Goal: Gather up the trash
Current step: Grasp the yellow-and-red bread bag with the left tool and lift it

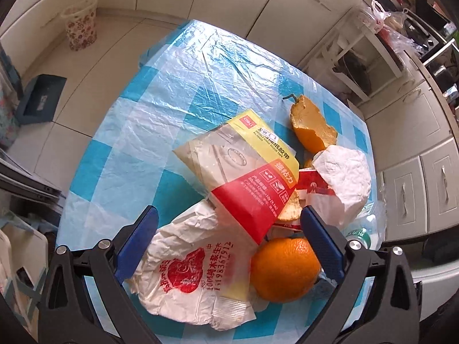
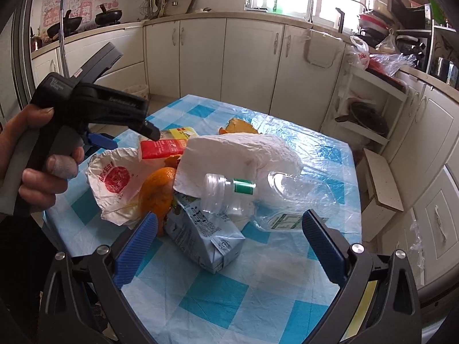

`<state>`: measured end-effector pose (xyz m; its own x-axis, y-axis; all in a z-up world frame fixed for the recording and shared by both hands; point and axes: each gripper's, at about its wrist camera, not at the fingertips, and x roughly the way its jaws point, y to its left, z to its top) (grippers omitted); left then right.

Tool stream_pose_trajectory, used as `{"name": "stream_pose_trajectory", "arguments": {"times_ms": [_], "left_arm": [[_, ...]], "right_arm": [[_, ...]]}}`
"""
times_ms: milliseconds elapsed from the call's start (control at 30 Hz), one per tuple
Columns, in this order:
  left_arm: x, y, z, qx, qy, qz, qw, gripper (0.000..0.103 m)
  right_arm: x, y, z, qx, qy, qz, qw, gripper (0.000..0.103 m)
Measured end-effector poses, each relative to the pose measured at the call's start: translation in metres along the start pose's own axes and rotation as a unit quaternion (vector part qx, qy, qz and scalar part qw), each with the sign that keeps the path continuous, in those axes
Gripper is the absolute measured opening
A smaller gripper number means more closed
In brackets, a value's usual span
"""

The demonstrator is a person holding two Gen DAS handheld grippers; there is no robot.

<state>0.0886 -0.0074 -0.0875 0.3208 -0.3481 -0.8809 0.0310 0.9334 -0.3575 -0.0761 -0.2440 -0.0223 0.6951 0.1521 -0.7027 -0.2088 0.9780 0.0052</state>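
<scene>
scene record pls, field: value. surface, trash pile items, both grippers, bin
surface: table under a blue-and-white checked plastic cover
pile: yellow-red tape packet, white printed bag, orange peel, orange, crumpled white paper, clear plastic bottle, flattened carton
left gripper: open, over the bag and orange, holding nothing
right gripper: open, in front of the carton and bottle, holding nothing
bin: patterned basket on the floor beyond the table
</scene>
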Motion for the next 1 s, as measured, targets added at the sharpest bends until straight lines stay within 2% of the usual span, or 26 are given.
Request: {"name": "stream_pose_trajectory", "arguments": {"times_ms": [100, 167, 233, 267, 333, 433, 500, 633, 833, 1000], "left_arm": [[0.010, 0.005, 0.009, -0.021, 0.009, -0.007, 0.9997, 0.095], [0.015, 0.005, 0.013, -0.027, 0.015, -0.012, 0.9995, 0.089], [0.020, 0.004, 0.016, -0.028, 0.022, -0.011, 0.9993, 0.070], [0.023, 0.004, 0.018, -0.029, 0.027, -0.013, 0.9991, 0.063], [0.027, 0.002, 0.021, -0.028, 0.031, -0.009, 0.9991, 0.039], [0.023, 0.003, 0.023, -0.034, 0.022, -0.016, 0.9990, 0.024], [0.014, 0.003, 0.024, -0.033, 0.008, -0.024, 0.9991, 0.018], [-0.010, 0.001, 0.023, -0.032, -0.025, -0.060, 0.9974, 0.010], [-0.045, 0.007, 0.018, -0.026, -0.069, -0.109, 0.9914, 0.009], [-0.060, 0.013, 0.014, -0.024, -0.077, -0.137, 0.9873, 0.009]], "right_arm": [[0.005, -0.005, -0.001, 0.018, 0.009, 0.012, 1.000, 0.097], [0.009, -0.010, 0.000, 0.034, 0.016, 0.023, 0.999, 0.097], [0.013, -0.013, 0.000, 0.048, 0.022, 0.032, 0.998, 0.097], [0.015, -0.013, 0.001, 0.052, 0.025, 0.035, 0.998, 0.097], [0.017, -0.014, 0.001, 0.058, 0.029, 0.039, 0.997, 0.097], [0.020, -0.014, 0.000, 0.058, 0.034, 0.044, 0.997, 0.097], [0.021, -0.014, 0.000, 0.058, 0.036, 0.047, 0.997, 0.097], [0.026, -0.013, -0.001, 0.058, 0.046, 0.056, 0.996, 0.097], [0.039, -0.004, -0.005, 0.043, 0.071, 0.065, 0.994, 0.097], [0.053, 0.006, -0.008, 0.025, 0.093, 0.058, 0.994, 0.096]]}}
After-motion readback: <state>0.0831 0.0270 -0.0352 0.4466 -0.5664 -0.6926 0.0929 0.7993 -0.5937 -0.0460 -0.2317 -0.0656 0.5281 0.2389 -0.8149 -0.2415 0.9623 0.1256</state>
